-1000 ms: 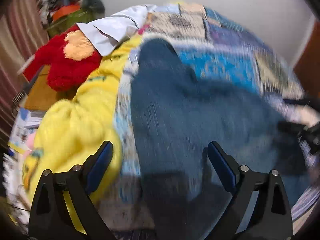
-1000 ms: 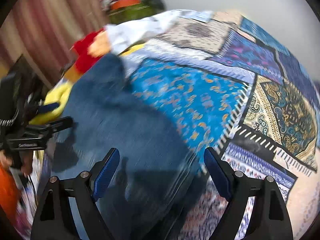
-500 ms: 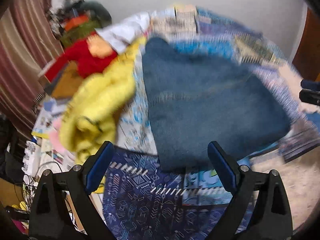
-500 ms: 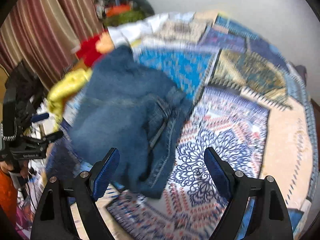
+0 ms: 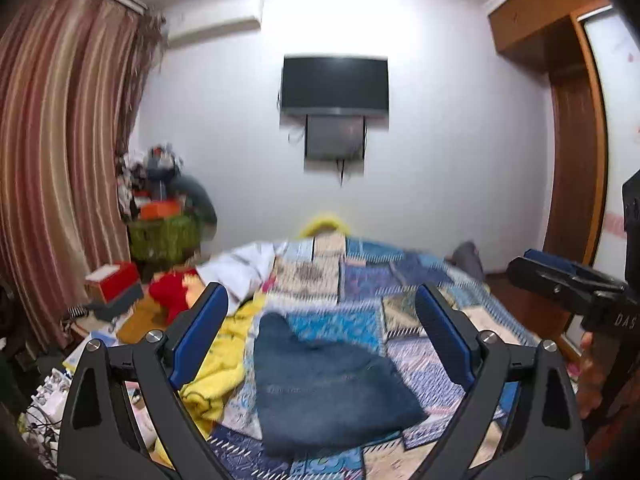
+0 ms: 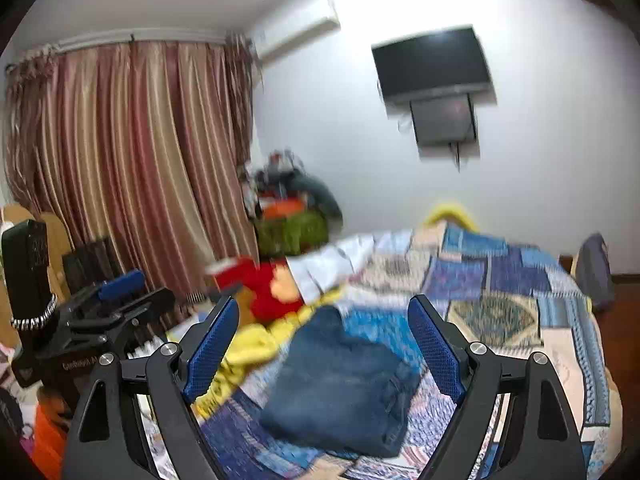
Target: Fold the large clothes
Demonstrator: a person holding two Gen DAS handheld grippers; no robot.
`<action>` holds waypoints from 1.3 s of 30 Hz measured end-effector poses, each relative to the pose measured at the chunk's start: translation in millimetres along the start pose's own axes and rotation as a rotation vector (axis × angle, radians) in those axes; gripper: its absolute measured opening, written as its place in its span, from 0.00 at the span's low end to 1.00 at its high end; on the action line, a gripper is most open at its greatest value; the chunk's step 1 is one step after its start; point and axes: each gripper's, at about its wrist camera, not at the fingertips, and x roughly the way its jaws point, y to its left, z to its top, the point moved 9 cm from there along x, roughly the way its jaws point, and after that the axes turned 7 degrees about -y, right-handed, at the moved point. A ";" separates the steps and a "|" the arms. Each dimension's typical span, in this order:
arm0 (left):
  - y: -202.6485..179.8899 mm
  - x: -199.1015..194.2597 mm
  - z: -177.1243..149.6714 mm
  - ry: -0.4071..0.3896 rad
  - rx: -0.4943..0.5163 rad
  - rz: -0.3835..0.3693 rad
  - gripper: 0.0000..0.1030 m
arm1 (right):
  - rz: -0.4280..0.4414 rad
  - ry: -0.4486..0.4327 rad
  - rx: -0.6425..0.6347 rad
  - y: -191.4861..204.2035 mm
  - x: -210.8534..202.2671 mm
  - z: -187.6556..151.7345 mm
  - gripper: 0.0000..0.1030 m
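Folded blue jeans (image 5: 320, 384) (image 6: 340, 388) lie in a compact stack on the patchwork bedspread (image 5: 360, 280) (image 6: 500, 280), near the bed's front edge. My left gripper (image 5: 322, 320) hangs well above and short of them, jaws wide apart with nothing between them. My right gripper (image 6: 324, 328) is likewise raised, open and empty. Each gripper shows in the other's view: the right gripper (image 5: 568, 280) at the right edge, the left gripper (image 6: 104, 292) at the left edge.
A yellow fleece blanket (image 5: 224, 356) (image 6: 248, 344) lies left of the jeans, with a red plush toy (image 5: 172, 292) (image 6: 272, 284) and a white cloth (image 5: 244, 260) behind it. Clutter and a green basket (image 5: 164, 232) fill the left corner by the curtain (image 6: 132, 160). A wardrobe (image 5: 576, 140) stands right.
Both grippers have lifted and drawn back from the jeans and tilted up, so the wall and screen now show. The jeans stay folded on the bed. Both grippers stayed open.
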 end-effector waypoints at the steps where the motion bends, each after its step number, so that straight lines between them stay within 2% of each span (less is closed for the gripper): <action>1: -3.0 -6.7 3.5 -0.021 0.006 0.008 0.93 | -0.007 -0.019 -0.005 3.9 -6.2 3.2 0.83; 5: -12.2 -24.9 7.2 -0.063 0.019 0.008 0.93 | -0.062 -0.035 -0.059 16.2 -21.3 0.4 0.84; 7: -14.6 -27.9 4.1 -0.064 0.026 0.009 0.94 | -0.105 -0.030 -0.071 18.6 -26.8 -5.6 0.94; 10: -15.9 -28.0 -3.2 -0.053 0.023 0.021 0.99 | -0.140 -0.017 -0.064 18.9 -30.3 -14.4 1.00; 20: -6.6 -19.0 -17.0 0.000 -0.052 0.009 0.99 | -0.164 0.008 -0.084 18.3 -35.2 -23.3 1.00; 39: -5.2 -18.5 -20.4 0.009 -0.060 0.007 0.99 | -0.161 0.031 -0.072 14.6 -27.6 -27.7 1.00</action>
